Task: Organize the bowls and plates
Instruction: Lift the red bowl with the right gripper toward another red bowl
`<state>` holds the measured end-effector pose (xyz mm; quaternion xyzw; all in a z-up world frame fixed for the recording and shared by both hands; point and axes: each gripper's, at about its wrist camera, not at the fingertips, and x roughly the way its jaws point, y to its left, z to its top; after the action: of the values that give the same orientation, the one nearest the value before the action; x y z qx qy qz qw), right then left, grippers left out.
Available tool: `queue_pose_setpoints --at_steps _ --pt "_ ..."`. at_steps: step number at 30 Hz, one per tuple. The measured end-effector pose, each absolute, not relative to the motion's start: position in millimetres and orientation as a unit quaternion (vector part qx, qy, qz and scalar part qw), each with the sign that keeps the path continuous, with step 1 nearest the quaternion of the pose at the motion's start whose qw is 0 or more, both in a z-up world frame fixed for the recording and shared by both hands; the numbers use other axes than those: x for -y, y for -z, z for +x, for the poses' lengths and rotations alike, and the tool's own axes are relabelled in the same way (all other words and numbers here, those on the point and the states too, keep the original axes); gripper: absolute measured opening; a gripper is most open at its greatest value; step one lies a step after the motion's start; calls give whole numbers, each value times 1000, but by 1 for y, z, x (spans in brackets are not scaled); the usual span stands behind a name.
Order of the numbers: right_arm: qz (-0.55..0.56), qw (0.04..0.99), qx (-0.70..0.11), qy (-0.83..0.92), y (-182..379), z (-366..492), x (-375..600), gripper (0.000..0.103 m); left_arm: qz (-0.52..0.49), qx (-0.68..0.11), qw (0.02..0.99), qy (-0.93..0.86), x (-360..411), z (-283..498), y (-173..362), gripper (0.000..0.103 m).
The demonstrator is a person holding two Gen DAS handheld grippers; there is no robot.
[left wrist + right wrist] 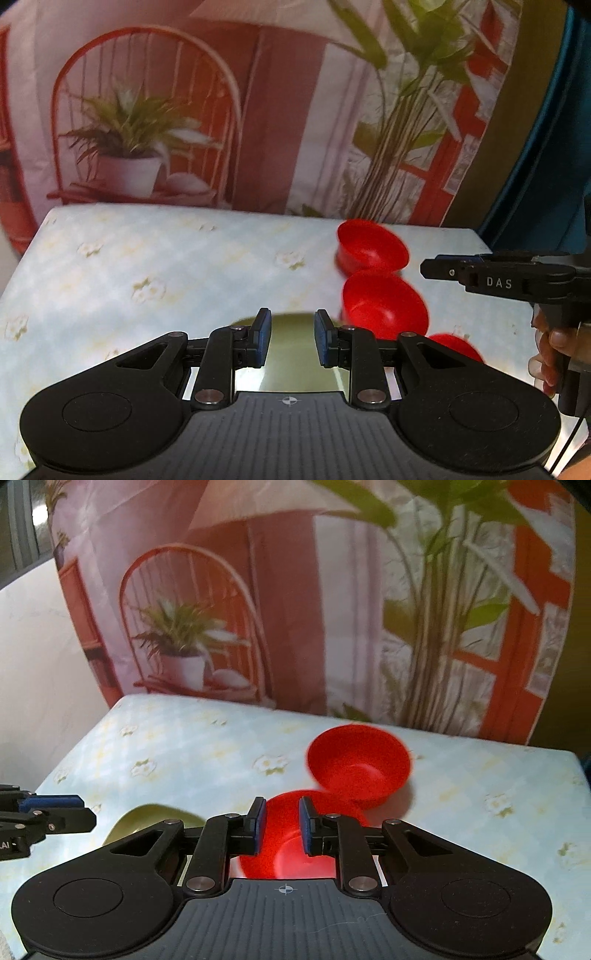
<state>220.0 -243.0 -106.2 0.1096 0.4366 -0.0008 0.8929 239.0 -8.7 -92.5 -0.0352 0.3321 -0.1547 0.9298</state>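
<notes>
Three red bowls stand on the table in the left wrist view: a far one [373, 245], a middle one [384, 304] and a near one [454, 347], mostly hidden. An olive-green plate [291, 354] lies under my open, empty left gripper [291, 341]. In the right wrist view my right gripper [280, 825] is open and empty above a near red bowl [295, 849]; a second red bowl [360, 762] sits behind it. The green plate [147, 819] lies to its left, below the left gripper [48, 812]. The right gripper also shows in the left wrist view [428, 267].
The table [147, 266] carries a pale blue flowered cloth. A printed backdrop [258, 110] with a chair and plants hangs behind its far edge. A hand [550, 350] holds the right gripper at the right.
</notes>
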Motion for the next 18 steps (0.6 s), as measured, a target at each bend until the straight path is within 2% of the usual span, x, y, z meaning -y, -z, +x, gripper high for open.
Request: queue_pose_setpoints --at_steps 13,18 --pt "107 903 -413 54 89 216 319 20 4 -286 942 176 58 283 43 28" --pt "115 902 -409 77 95 222 347 20 1 -290 940 181 71 314 39 28"
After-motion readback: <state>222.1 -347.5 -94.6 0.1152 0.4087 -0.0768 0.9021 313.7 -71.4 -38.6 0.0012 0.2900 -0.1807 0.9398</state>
